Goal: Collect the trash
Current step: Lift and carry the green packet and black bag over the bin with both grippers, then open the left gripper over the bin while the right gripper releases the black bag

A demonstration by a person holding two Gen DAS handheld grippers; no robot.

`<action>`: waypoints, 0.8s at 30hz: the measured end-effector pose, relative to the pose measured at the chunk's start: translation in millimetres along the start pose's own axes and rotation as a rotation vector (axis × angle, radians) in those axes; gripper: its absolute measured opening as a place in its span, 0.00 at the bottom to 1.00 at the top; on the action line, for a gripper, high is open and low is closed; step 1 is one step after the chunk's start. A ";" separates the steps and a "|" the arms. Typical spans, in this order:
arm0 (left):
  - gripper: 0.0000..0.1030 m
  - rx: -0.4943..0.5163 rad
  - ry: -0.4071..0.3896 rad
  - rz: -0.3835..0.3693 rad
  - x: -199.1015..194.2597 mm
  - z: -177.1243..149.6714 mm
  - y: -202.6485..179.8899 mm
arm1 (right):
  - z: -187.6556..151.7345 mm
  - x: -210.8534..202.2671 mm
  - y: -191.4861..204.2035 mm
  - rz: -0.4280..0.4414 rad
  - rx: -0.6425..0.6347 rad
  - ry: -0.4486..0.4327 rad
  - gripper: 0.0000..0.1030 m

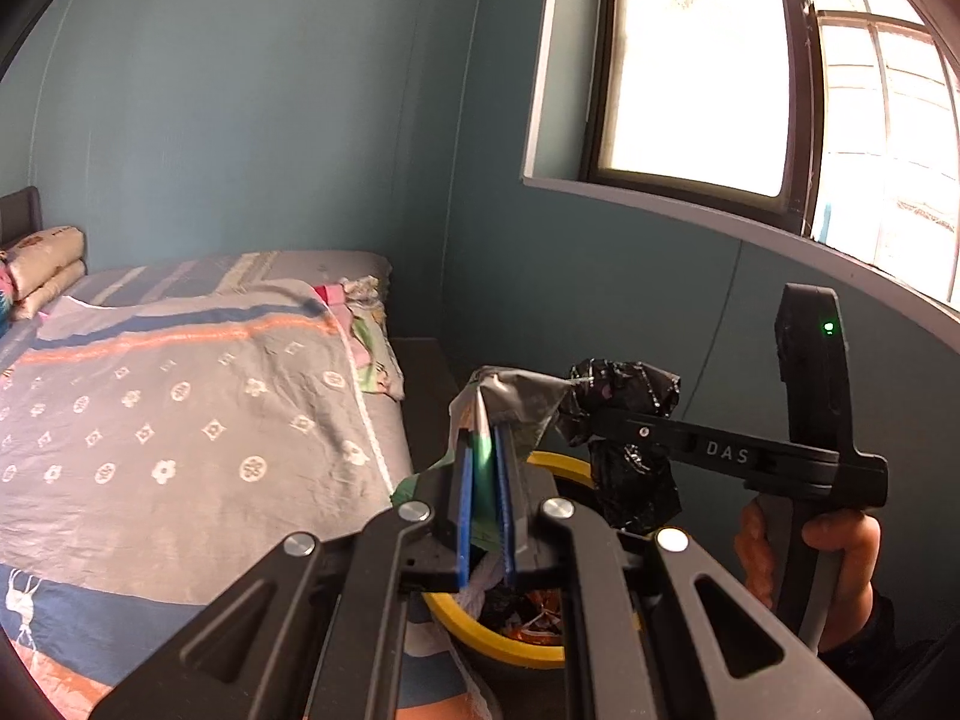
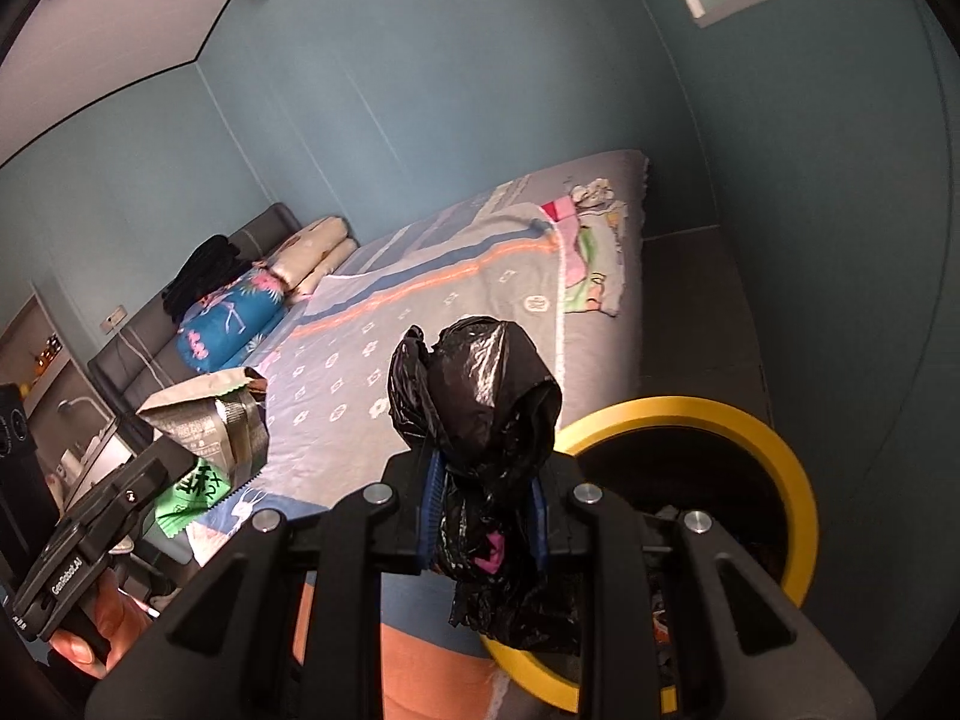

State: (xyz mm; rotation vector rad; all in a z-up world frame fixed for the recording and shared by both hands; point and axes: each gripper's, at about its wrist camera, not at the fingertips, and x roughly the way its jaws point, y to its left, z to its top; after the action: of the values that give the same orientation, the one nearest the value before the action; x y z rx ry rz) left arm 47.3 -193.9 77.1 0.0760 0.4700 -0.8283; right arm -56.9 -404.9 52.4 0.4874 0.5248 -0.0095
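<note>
My left gripper (image 1: 485, 450) is shut on a crumpled silver and green snack wrapper (image 1: 516, 402), held above the yellow-rimmed trash bin (image 1: 510, 642). The wrapper also shows in the right wrist view (image 2: 210, 420). My right gripper (image 2: 483, 480) is shut on a crumpled black plastic bag (image 2: 480, 396), held beside the bin's yellow rim (image 2: 798, 480). The black bag also shows in the left wrist view (image 1: 624, 396), just right of the wrapper. The bin holds dark trash.
A bed with a grey patterned cover (image 1: 180, 408) lies to the left, with pillows (image 2: 312, 252) at its head. Folded cloth (image 2: 588, 240) lies near the bed's foot. A teal wall and a window (image 1: 702, 66) stand behind the bin.
</note>
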 end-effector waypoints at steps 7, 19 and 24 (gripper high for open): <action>0.06 0.016 0.062 -0.052 47.0 -2.7 -0.6 | -2.3 9.6 -26.3 -0.053 0.036 0.012 0.22; 0.06 0.004 0.139 -0.126 116.2 -13.6 -6.6 | -7.2 35.4 -69.9 -0.080 0.127 0.054 0.22; 0.08 0.021 0.160 -0.137 132.9 -14.7 -8.6 | -8.5 42.8 -75.8 -0.091 0.140 0.064 0.23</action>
State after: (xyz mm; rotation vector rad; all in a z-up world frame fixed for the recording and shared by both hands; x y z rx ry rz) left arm 112.6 -288.0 7.7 0.1319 0.6225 -0.9661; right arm -33.8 -463.4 -8.3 0.6011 0.6116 -0.1190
